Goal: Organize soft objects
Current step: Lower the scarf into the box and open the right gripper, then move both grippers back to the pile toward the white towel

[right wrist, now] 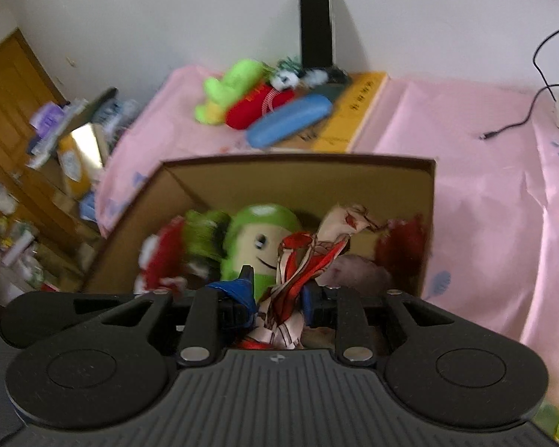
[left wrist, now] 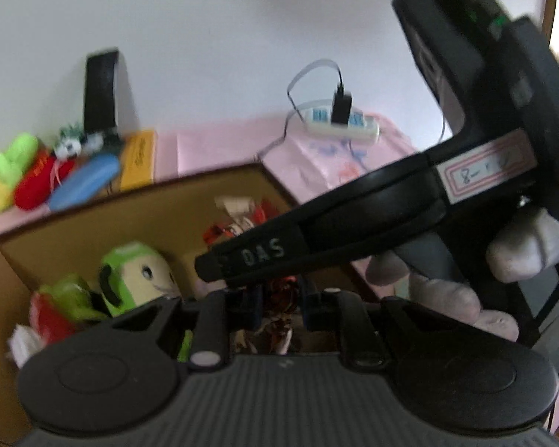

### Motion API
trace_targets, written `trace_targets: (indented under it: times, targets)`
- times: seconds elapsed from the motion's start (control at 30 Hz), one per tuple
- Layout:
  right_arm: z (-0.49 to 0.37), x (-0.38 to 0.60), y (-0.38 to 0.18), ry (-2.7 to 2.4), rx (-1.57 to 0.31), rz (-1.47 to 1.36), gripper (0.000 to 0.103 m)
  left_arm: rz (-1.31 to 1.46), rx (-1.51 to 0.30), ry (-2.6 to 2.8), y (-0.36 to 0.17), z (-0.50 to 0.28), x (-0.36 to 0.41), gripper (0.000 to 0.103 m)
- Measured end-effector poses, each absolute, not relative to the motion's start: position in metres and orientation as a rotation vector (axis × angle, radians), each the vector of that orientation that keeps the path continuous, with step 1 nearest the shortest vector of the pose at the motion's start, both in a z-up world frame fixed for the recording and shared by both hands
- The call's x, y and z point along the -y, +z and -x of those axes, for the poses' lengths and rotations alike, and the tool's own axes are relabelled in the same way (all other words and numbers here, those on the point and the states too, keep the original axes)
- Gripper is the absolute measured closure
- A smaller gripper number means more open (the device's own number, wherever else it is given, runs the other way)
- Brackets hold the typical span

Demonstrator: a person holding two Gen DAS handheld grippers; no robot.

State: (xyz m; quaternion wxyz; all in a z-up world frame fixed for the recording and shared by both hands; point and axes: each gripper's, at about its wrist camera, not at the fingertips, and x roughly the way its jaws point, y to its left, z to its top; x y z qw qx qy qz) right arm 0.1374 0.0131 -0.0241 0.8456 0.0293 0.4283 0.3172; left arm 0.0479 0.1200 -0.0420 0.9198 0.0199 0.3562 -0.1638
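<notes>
Scarf [right wrist: 309, 257], red-patterned, pinched at lower centre between right gripper [right wrist: 277, 307] fingers, blurred; left gripper [left wrist: 279, 307] fingers pressed together, half-hidden behind it.

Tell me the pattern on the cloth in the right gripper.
The scarf is cream with red printed figures, clearest in the right wrist view.

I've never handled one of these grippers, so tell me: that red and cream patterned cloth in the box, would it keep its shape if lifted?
Probably not. The patterned cloth is crumpled and twisted between the right gripper fingers, so it likely droops. It looks thin, so probably light. Its slight sheen hints it may slip.
</notes>
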Motion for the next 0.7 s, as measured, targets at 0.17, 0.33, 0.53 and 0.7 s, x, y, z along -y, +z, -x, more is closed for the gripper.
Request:
trace_targets:
  times: [0.17,0.33,0.53,0.7]
  targets:
    - [-0.134,-0.006,-0.025,0.609,-0.900,-0.034,0.091,-0.048,-0.738,-0.345,-0.050,-0.050,-0.118,0.060]
    - [-0.129,0.004,-0.018,0.584,-0.893,-0.046,0.091,-0.040,-0.766,-0.356,-0.053,-0.055,-0.117,0.050]
    - [-0.119,0.024,-0.013,0.554,-0.865,-0.146,0.090,-0.049,-0.753,-0.342,-0.045,-0.045,-0.118,0.047]
    - [-0.101,0.039,-0.010,0.520,-0.835,-0.226,0.090,-0.074,-0.733,-0.306,-0.033,-0.031,-0.115,0.047]
